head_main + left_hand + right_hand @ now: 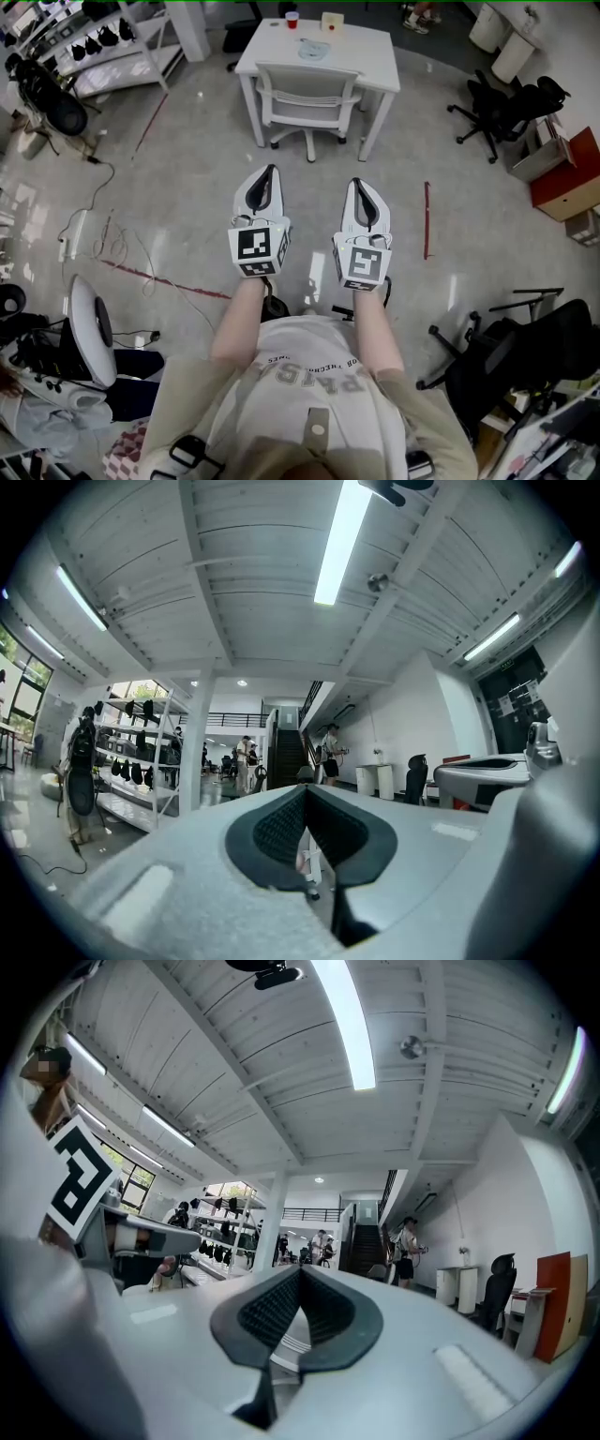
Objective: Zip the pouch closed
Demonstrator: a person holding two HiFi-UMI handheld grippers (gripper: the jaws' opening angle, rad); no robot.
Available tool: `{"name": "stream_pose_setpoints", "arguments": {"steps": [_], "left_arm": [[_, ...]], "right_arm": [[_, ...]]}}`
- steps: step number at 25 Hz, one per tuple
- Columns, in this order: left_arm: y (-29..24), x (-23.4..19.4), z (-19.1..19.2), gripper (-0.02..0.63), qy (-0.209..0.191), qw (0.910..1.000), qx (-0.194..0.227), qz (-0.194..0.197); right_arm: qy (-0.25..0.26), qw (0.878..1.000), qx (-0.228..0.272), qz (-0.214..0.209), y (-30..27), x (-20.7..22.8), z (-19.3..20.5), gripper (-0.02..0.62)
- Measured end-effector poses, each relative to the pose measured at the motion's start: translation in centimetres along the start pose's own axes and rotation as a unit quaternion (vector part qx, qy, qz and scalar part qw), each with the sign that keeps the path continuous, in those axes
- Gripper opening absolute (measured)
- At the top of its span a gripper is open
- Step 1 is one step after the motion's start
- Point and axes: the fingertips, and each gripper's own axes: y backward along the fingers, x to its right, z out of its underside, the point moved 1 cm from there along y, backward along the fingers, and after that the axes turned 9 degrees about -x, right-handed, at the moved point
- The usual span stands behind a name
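Note:
A pale, flat pouch-like item (pixel 314 52) lies on the white table (pixel 375 56) far ahead, too small to show its zip. My left gripper (pixel 270 174) and right gripper (pixel 358 186) are held side by side at waist height over the floor, well short of the table. Both point forward, and both are shut with nothing between the jaws. In the left gripper view the left gripper (pixel 307 794) has its dark pads together against the open hall. The right gripper (pixel 298 1274) looks the same in the right gripper view. Neither gripper view shows the pouch.
A white chair (pixel 307 98) is pushed in at the table's near side. A red cup (pixel 292 21) and a small box (pixel 332 21) stand on the table. Black office chairs (pixel 502 103) are at the right, cables (pixel 103 234) and shelving (pixel 112 42) at the left.

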Motion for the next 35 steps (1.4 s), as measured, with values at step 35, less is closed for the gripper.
{"name": "stream_pose_setpoints", "arguments": {"steps": [35], "left_arm": [[-8.3,-3.8,1.5,0.216,0.009,0.9985,-0.04,-0.036]], "right_arm": [[-0.079,0.996,-0.025,-0.021,-7.5,4.2,3.9,0.233]]}}
